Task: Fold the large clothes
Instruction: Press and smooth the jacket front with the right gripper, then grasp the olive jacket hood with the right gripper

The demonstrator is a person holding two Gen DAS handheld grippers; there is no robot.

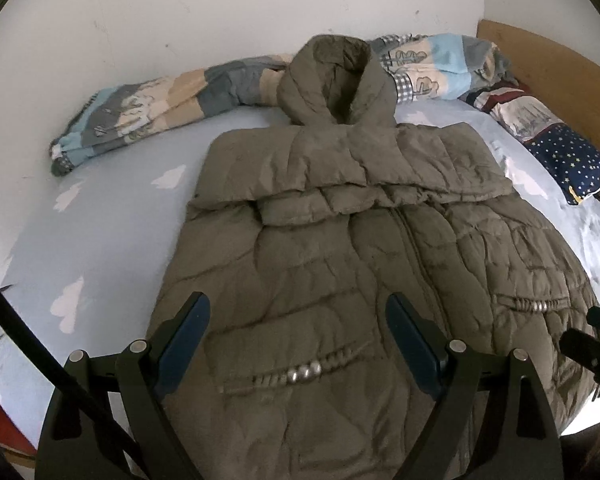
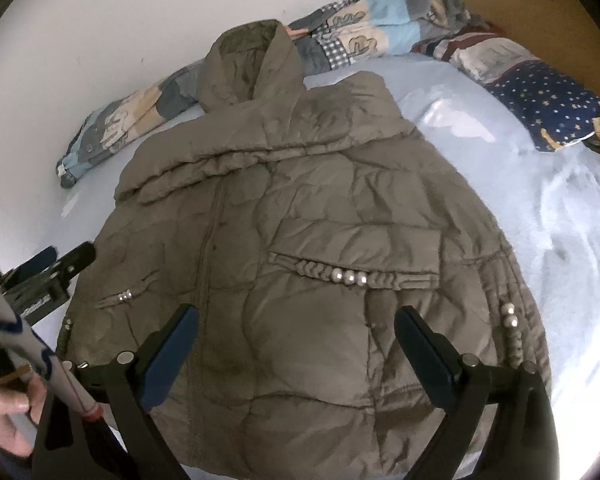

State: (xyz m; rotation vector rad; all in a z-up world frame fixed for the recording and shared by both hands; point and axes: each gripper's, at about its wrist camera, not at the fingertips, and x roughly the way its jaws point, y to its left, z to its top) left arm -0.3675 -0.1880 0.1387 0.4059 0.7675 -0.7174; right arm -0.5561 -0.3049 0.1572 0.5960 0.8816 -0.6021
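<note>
The olive-brown quilted puffer coat (image 1: 340, 264) lay front-up on the pale blue cloud-print bed sheet (image 1: 112, 236), sleeves already folded across its chest, hem unfolded; both claws, left (image 1: 298, 344) and right (image 2: 296, 356), hovered released above its hem.

Your left hand-held gripper (image 1: 298, 322) hangs tilted steeply downward, its two dark fingers (image 1: 184, 336) spread wide with nothing between the blue pads. Your right hand-held gripper (image 2: 296, 334) is tilted down in the same way, fingers (image 2: 424, 352) equally wide apart and gripping nothing. The two sit side by side: each camera catches the other gripper's tip at its frame edge. In the right wrist view, your hand (image 2: 8, 412) shows at the lower left, fingers curled, with a white patterned sleeve (image 2: 32, 340) just above it.
</note>
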